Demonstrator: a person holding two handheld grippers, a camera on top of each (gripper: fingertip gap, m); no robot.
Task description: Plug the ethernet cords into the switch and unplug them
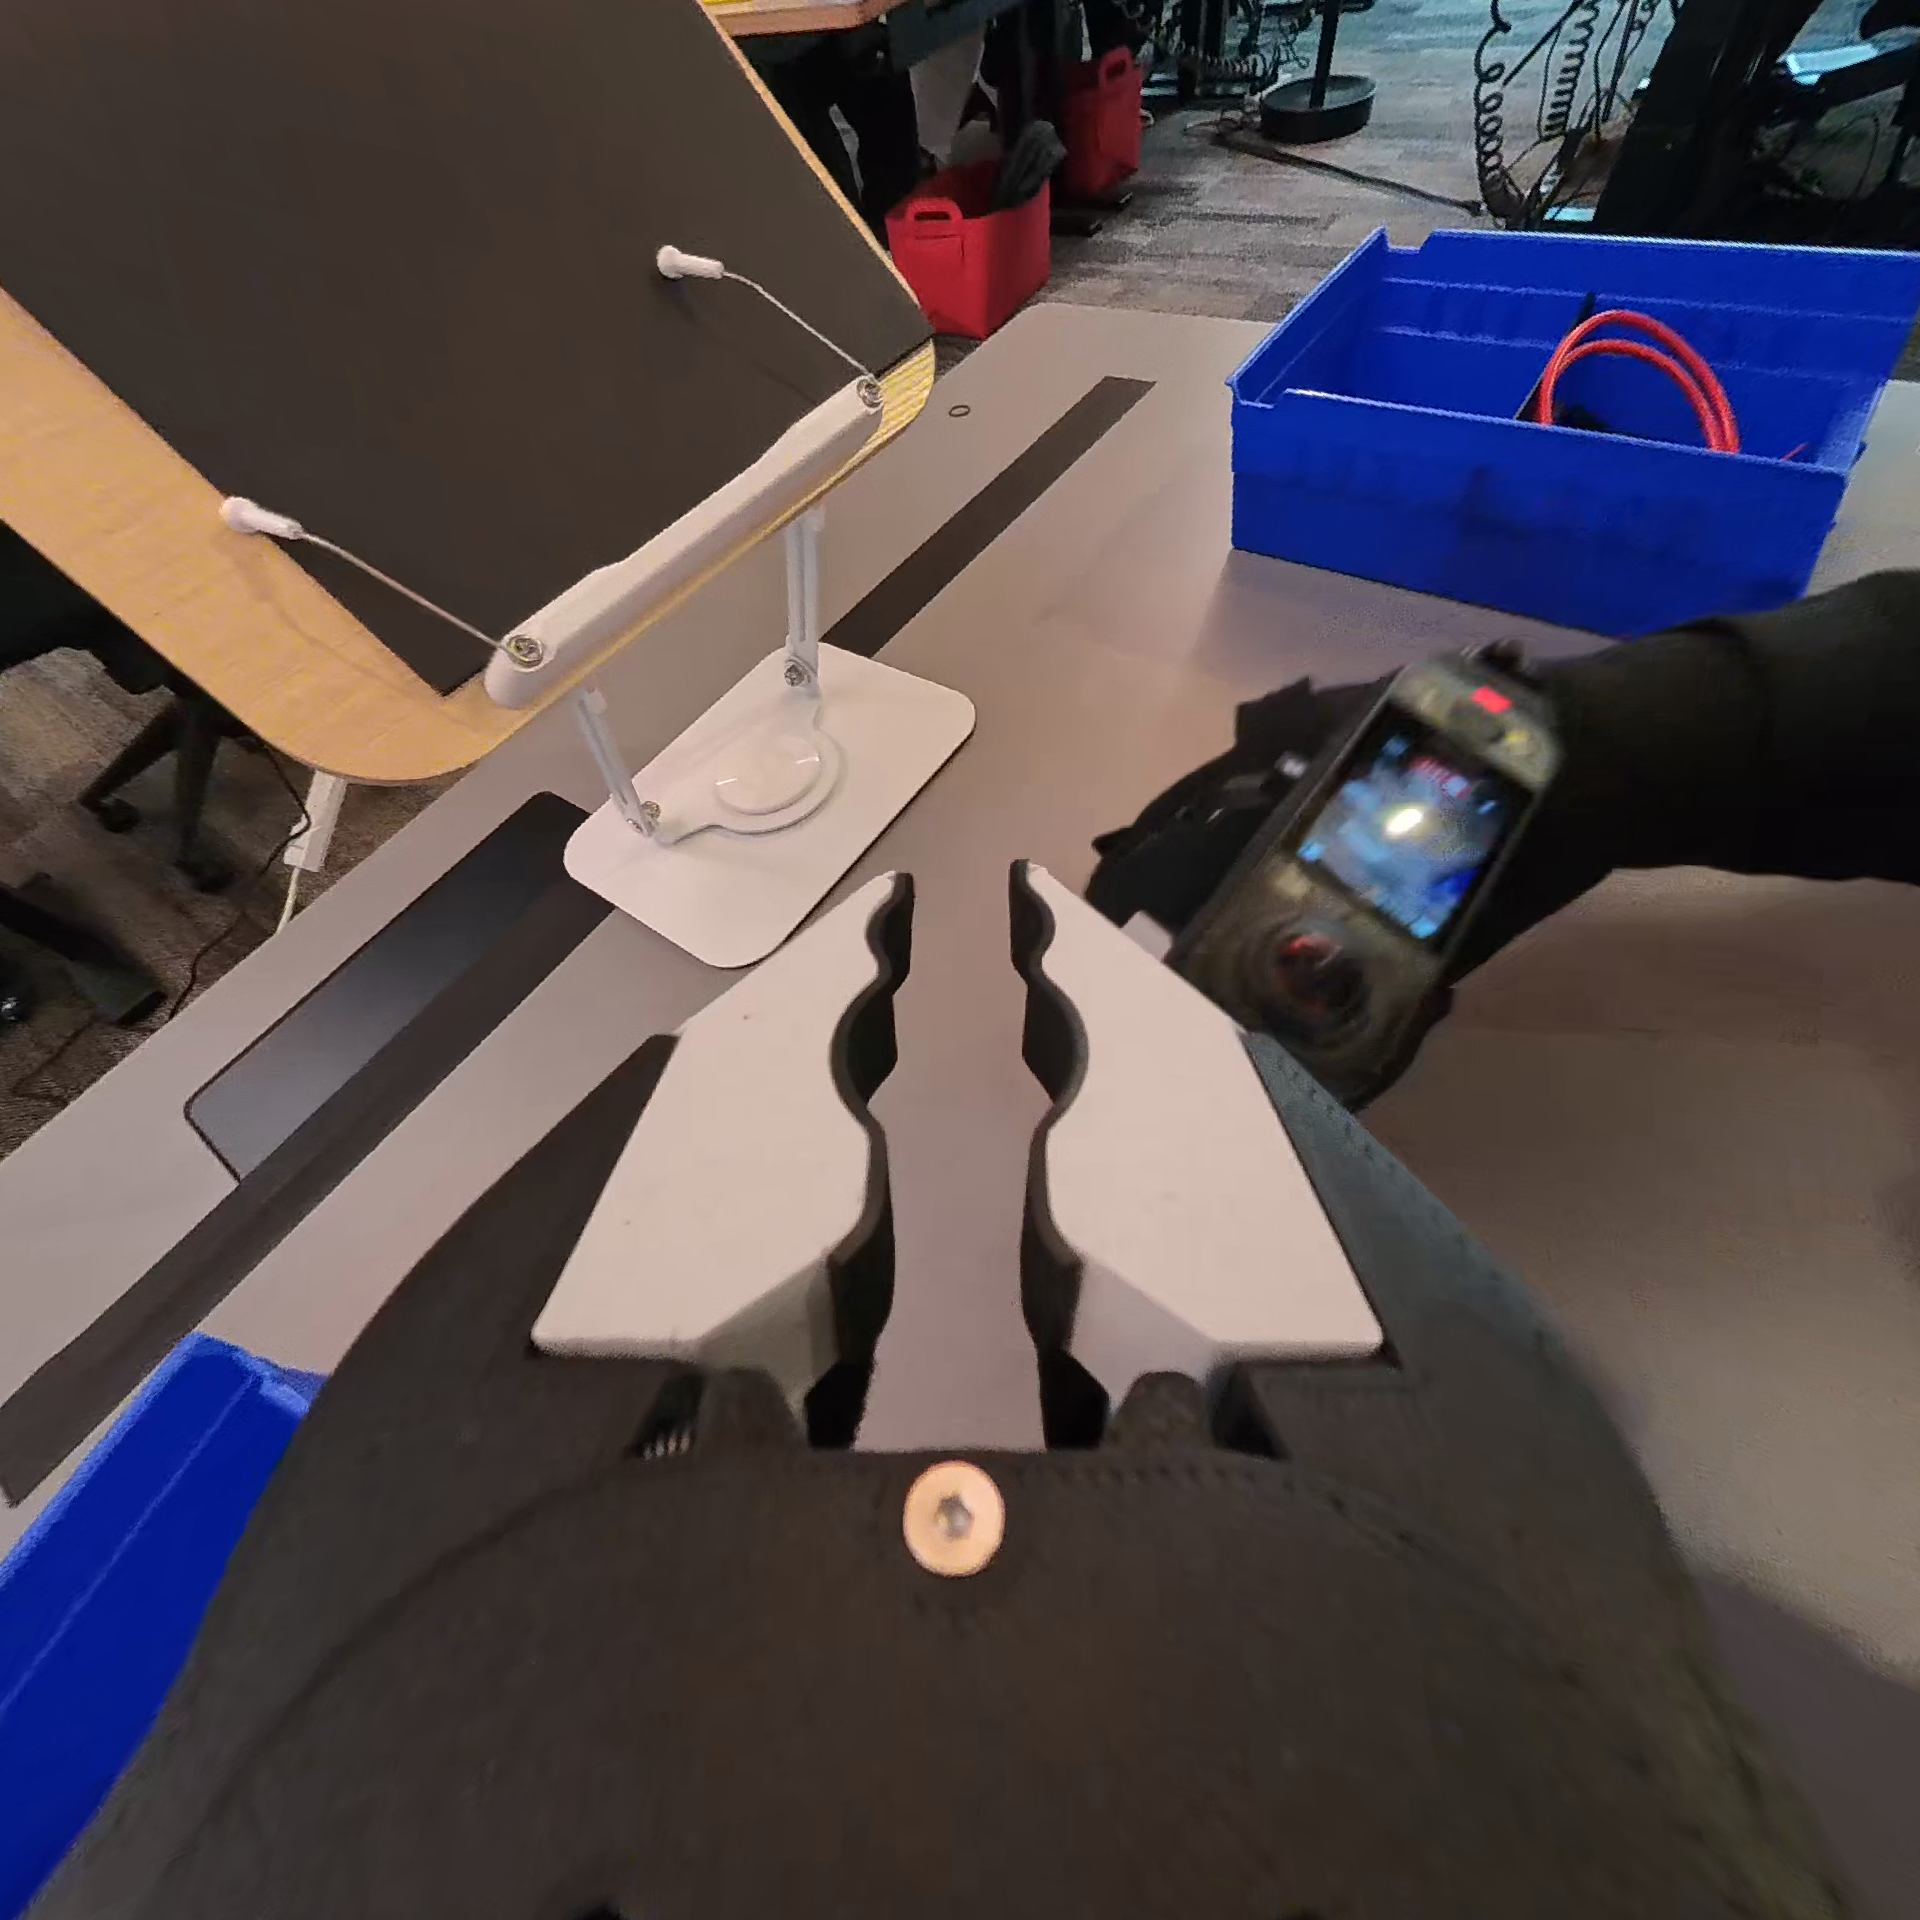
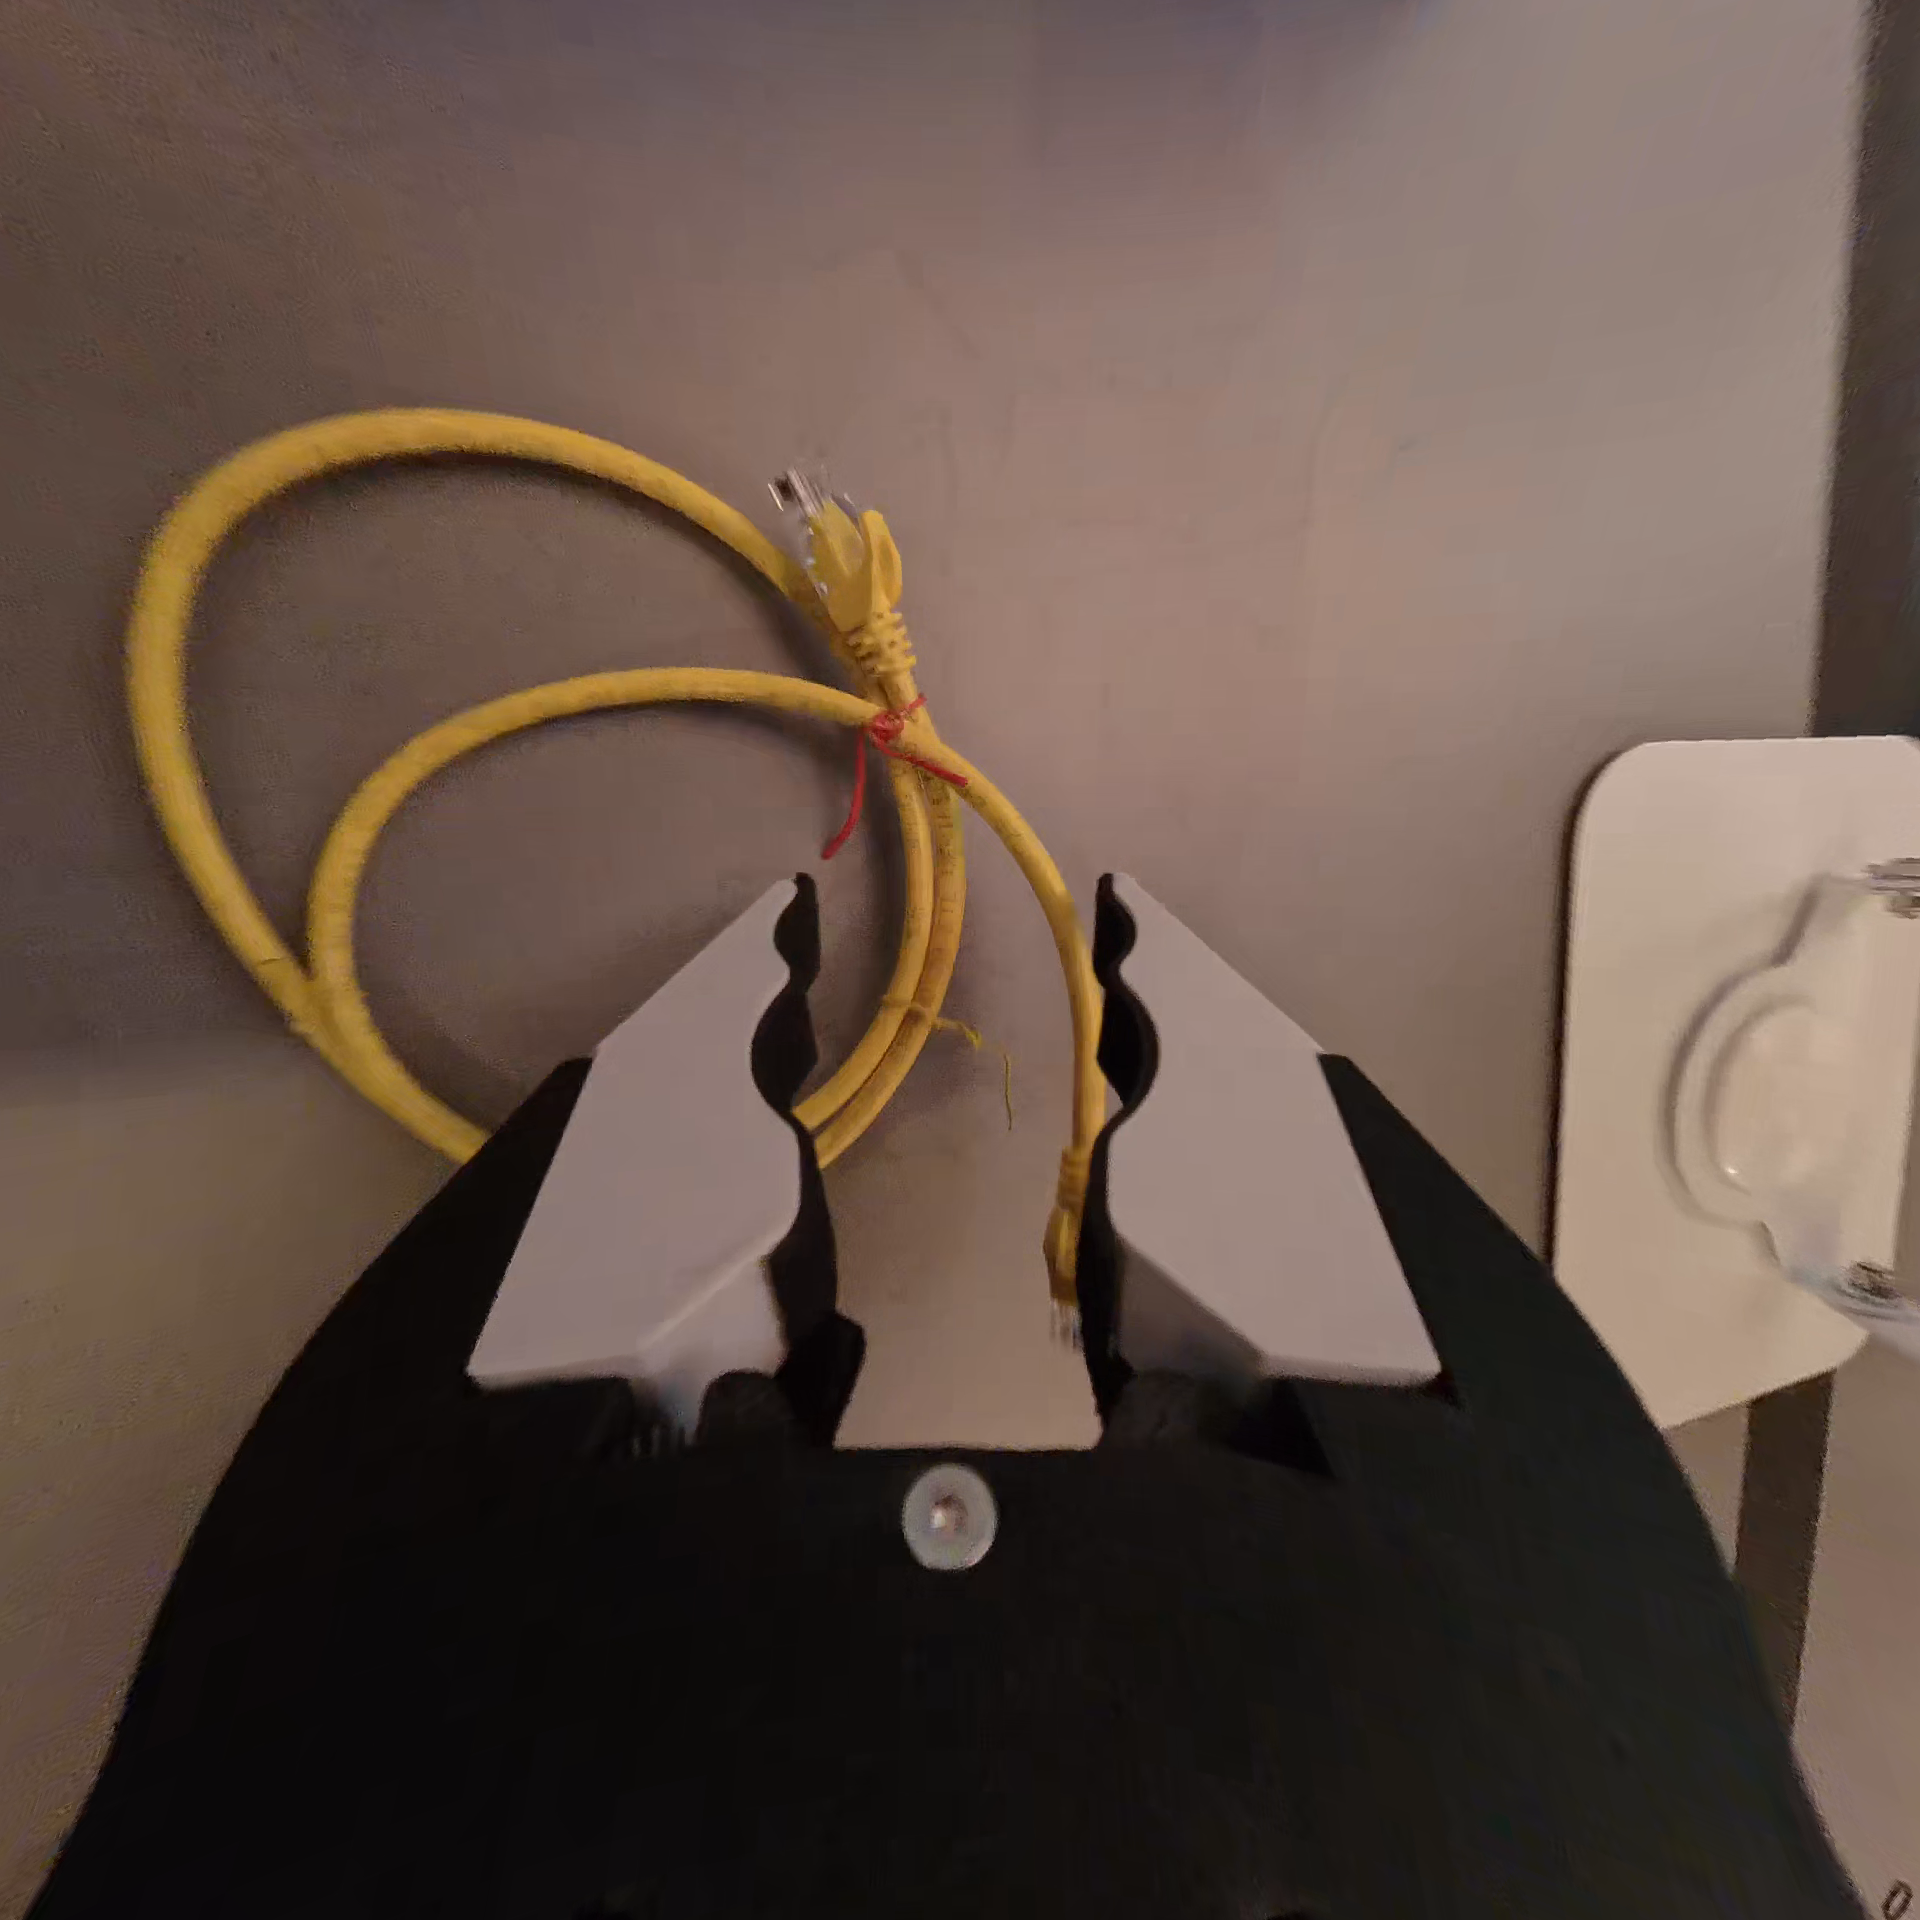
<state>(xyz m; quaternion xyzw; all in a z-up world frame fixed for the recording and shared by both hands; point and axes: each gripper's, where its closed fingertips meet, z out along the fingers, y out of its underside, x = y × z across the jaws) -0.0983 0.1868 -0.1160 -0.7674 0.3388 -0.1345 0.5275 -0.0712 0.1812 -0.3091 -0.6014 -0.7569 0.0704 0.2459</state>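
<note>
A yellow ethernet cord (image 2: 623, 688) lies coiled on the grey table (image 2: 1351, 416), tied with a red twist tie (image 2: 883, 727). One plug (image 2: 831, 540) points away from me. The other plug (image 2: 1065, 1226) lies between my right gripper's jaws, close against the right finger (image 2: 1247, 1143). My right gripper (image 2: 956, 883) is open and hovers low over the coil. My left gripper (image 1: 963, 883) is open and empty above bare table, with a narrow gap. No switch shows in either view.
A tilted black-and-wood board (image 1: 364, 260) stands on a white stand base (image 1: 831, 842), also seen at the right wrist view's right edge (image 2: 1662, 1039). A blue bin (image 1: 1507, 499) holds red cables (image 1: 1642, 364). Another blue bin (image 1: 125, 1558) sits near left. A gloved hand (image 1: 1714, 748) holds the right unit. The tips of one gripper are about 20 cm away from the tips of the other.
</note>
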